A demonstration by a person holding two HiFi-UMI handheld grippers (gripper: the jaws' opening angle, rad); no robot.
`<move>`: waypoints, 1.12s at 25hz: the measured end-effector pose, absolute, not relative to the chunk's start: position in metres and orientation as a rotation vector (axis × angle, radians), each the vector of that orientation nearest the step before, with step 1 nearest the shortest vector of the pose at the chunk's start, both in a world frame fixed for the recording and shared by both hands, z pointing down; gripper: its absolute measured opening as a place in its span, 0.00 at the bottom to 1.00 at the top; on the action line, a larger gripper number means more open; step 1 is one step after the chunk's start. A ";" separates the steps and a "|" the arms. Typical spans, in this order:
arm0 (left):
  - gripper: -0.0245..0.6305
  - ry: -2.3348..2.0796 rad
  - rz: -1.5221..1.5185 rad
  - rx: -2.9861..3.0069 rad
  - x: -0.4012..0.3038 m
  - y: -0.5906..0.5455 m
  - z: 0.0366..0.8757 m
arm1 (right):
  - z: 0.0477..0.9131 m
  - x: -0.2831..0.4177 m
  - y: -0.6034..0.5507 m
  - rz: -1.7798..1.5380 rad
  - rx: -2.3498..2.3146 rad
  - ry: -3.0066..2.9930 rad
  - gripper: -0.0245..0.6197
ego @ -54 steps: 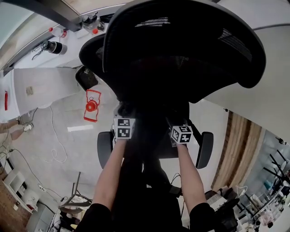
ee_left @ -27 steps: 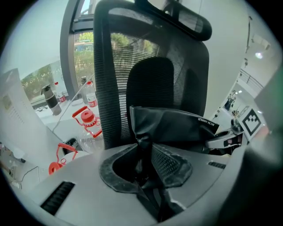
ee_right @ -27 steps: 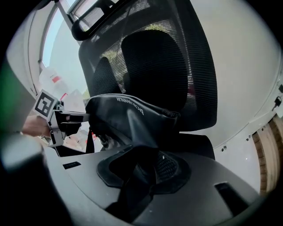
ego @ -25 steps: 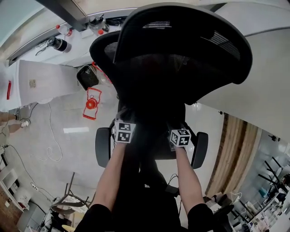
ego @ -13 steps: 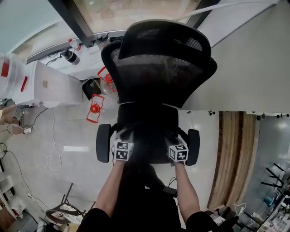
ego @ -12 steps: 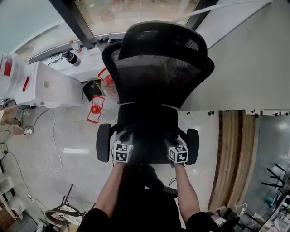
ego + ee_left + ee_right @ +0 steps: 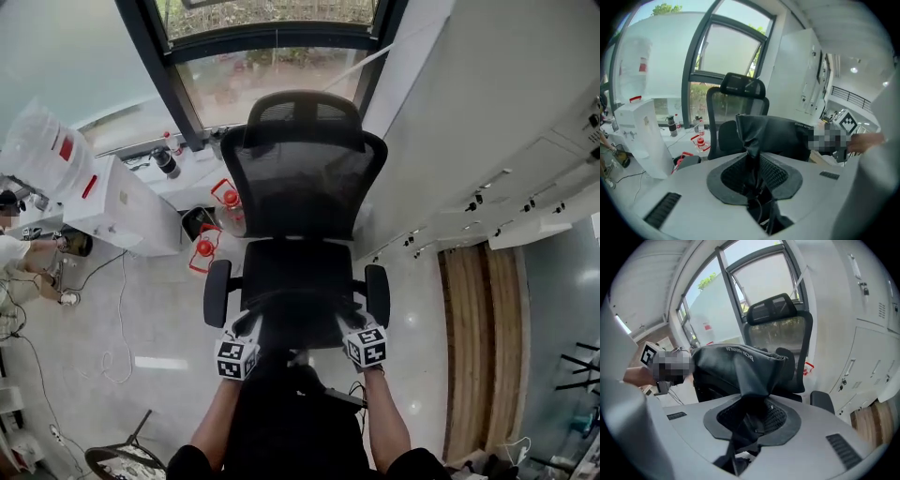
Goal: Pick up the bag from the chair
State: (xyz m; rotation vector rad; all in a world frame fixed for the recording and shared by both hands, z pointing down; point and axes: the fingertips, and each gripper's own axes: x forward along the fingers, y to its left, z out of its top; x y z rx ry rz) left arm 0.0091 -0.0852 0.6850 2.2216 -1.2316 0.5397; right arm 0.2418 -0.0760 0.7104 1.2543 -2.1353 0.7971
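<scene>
Far left in the head view, a person point(image 7: 17, 255) sits at the picture's edge beside a white dispenser unit point(image 7: 117, 202); red objects point(image 7: 204, 249) lie on the floor just left of the chair point(image 7: 302, 192). Compared with two seconds ago, the chair now looks smaller and sits higher in the head view; its whole headrest shows, and a window point(image 7: 272, 84) is in view above it, which did not show then.

The left gripper point(image 7: 757, 173) is clamped on a fold of the bag point(image 7: 780, 136); black fabric is bunched tight between the two ribbed pads, and the jaws have just been closing further on it; only a narrow gap is left, filled by cloth. The marker cubes sit lower in the head view than before, on the near side of the seat rather than over it.

The bag is off the seat; it is held up between both grippers in front of the chair, with the backrest visible behind it in both gripper views. It is dark and hard to pick out in the head view.

The right gripper point(image 7: 750, 420) is likewise pinched on the bag's other end, with fabric and a strap wedged between the pads and the jaws also just narrowing. Further right, an armrest point(image 7: 821, 402) shows past the bag; white wall cabinets point(image 7: 872, 357) and a wooden floor strip point(image 7: 478, 347) lie beyond.
</scene>
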 end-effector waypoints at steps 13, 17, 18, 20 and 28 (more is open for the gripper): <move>0.14 -1.263 0.381 2.404 -0.018 -0.040 0.568 | 0.587 0.214 -0.034 0.625 1.307 -2.275 0.16; 0.14 -1.263 0.367 2.449 -0.031 -0.034 0.548 | 0.570 0.201 -0.028 0.611 1.327 -2.299 0.16; 0.14 -1.263 0.358 2.452 -0.035 -0.030 0.545 | 0.567 0.197 -0.025 0.607 1.326 -2.304 0.16; 0.14 -1.263 0.342 2.457 -0.045 -0.023 0.539 | 0.560 0.187 -0.018 0.592 1.321 -2.313 0.15; 0.14 -1.207 0.341 2.493 -0.072 -0.003 0.529 | 0.544 0.161 0.006 0.563 1.341 -2.297 0.15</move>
